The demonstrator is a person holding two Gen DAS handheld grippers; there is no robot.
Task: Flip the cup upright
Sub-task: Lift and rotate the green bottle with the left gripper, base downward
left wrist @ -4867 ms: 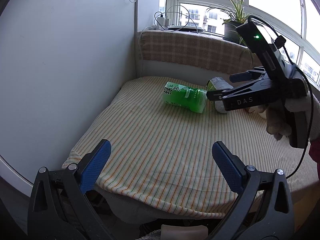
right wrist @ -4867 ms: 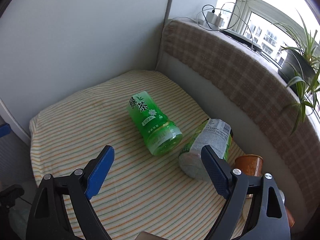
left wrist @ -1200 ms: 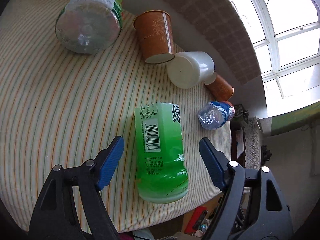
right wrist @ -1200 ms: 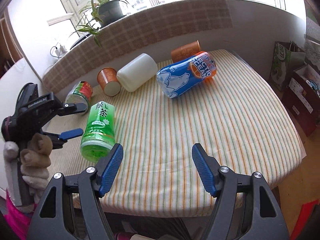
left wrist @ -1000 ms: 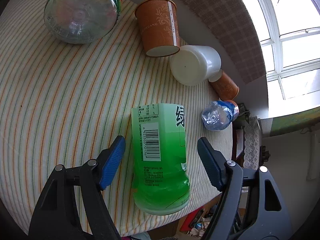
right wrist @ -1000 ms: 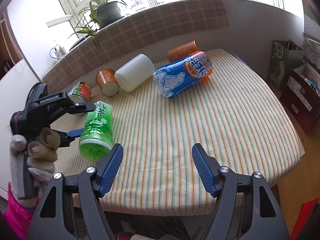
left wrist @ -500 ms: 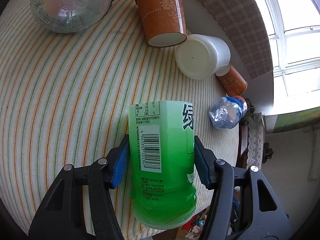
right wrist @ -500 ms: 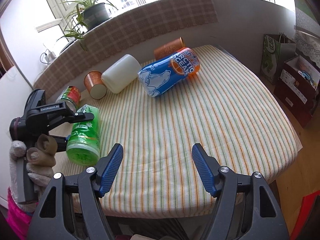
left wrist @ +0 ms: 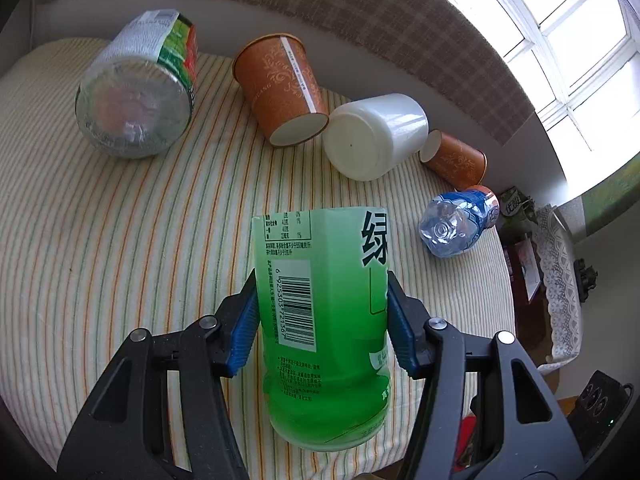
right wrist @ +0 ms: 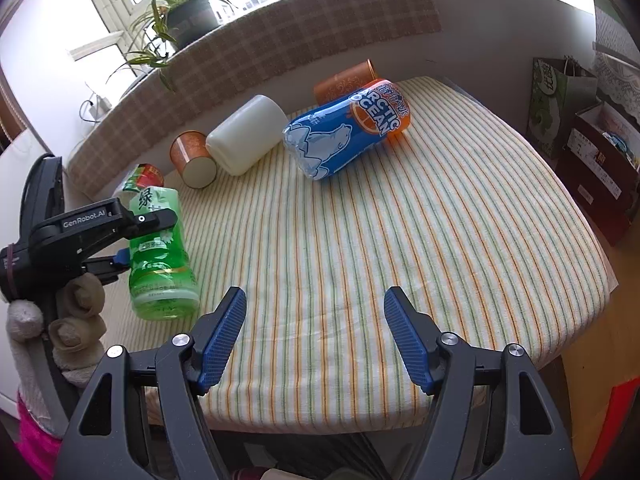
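Observation:
My left gripper [left wrist: 322, 320] is shut on a green plastic cup [left wrist: 326, 332] with a barcode label, its blue pads pressed on both sides. In the right wrist view the green cup [right wrist: 160, 256] is tilted, lifted partly off the striped cloth, with the left gripper [right wrist: 132, 240] around its middle. My right gripper [right wrist: 316, 336] is open and empty above the front of the table, to the right of the green cup.
Lying on the striped table [right wrist: 400, 248]: a clear cup with a red-green label [left wrist: 136, 88], two orange paper cups [left wrist: 280, 88] [left wrist: 456, 160], a white cup [left wrist: 376, 136], a blue Arctic Ocean cup [right wrist: 348, 132]. Bags [right wrist: 560, 104] stand right of the table.
My left gripper has closed on the green cup and raised its far end, tilting it up. My right gripper has stayed open, almost still.

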